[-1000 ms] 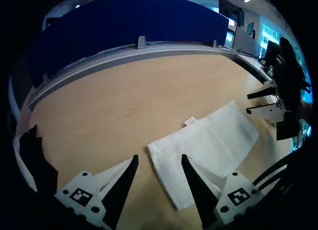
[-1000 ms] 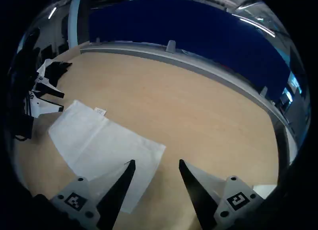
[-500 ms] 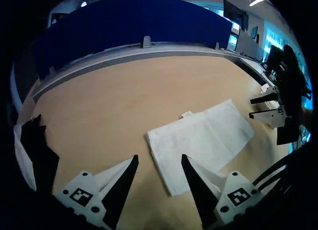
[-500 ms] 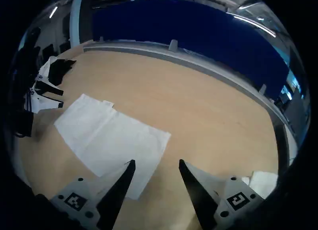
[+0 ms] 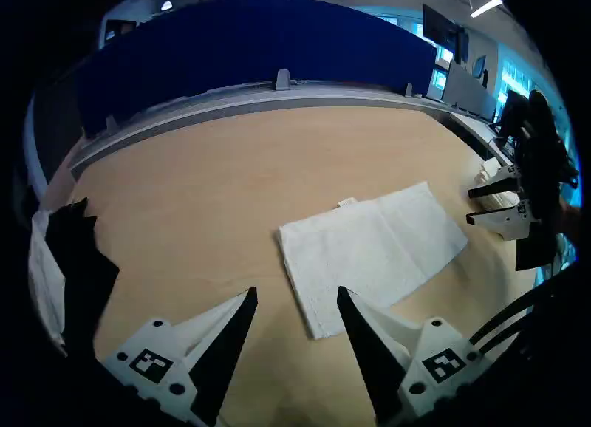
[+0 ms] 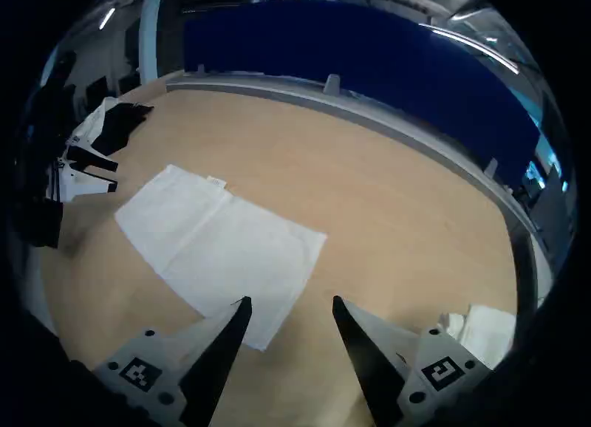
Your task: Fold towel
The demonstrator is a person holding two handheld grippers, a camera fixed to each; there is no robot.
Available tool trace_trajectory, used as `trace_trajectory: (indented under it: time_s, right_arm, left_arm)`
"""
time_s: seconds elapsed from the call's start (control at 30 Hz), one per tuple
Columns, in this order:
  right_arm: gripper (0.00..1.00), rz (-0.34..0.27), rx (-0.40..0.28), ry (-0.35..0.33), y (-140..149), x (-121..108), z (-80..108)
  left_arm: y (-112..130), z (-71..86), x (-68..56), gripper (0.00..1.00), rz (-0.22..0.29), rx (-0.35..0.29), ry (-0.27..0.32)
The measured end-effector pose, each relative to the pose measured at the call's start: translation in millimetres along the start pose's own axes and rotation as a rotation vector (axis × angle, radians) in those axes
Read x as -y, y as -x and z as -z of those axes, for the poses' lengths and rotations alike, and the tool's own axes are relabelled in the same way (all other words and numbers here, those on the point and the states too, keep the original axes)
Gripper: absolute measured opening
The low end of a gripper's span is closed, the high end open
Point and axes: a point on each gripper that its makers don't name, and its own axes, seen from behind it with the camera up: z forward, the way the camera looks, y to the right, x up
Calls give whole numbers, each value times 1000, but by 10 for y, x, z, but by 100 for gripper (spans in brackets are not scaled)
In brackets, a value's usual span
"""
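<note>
Pale wooden desk top (image 5: 207,183) runs under the whole scene, and on it lies the white rectangular cloth towel (image 5: 369,246), spread flat with a faint crease across its middle and a small white tag (image 5: 347,202) poking out of its far long edge. Well beyond the towel stands a tall dark-blue partition screen (image 5: 244,50). We hold the left gripper (image 5: 295,290), white-bodied with black pointed fingers, above the desk just off one short end of the towel, and that end's near corner shows between its fingers; the jaws stand wide and hold nothing. The right gripper (image 6: 290,300) hovers off the opposite short end, likewise wide open and empty, with its end's near corner showing between its fingers. Past the towel's end on the left gripper's side sits a crumpled black cloth (image 5: 77,257), and past the other end a small folded white cloth (image 6: 484,327); both are well apart from the towel. We judge that no fold is under way: neither gripper touches the towel, so we are at the approach to a grasp. The next move, as we read it, calls for lowering each gripper onto its near corner, pinching the thin edge off the wood, then lifting both corners together and carrying them over to the towel's far long edge.
</note>
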Motion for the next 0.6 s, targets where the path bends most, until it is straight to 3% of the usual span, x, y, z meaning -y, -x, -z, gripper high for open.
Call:
trace_trajectory:
  time_s: [0.4, 0.6]
  right_arm:
    - [84, 117, 59, -98, 208, 185, -1]
    - [84, 144, 86, -129, 288, 240, -14]
  left_arm:
    - [170, 332, 116, 79, 44, -1, -63]
    - [285, 511, 171, 79, 75, 3, -91]
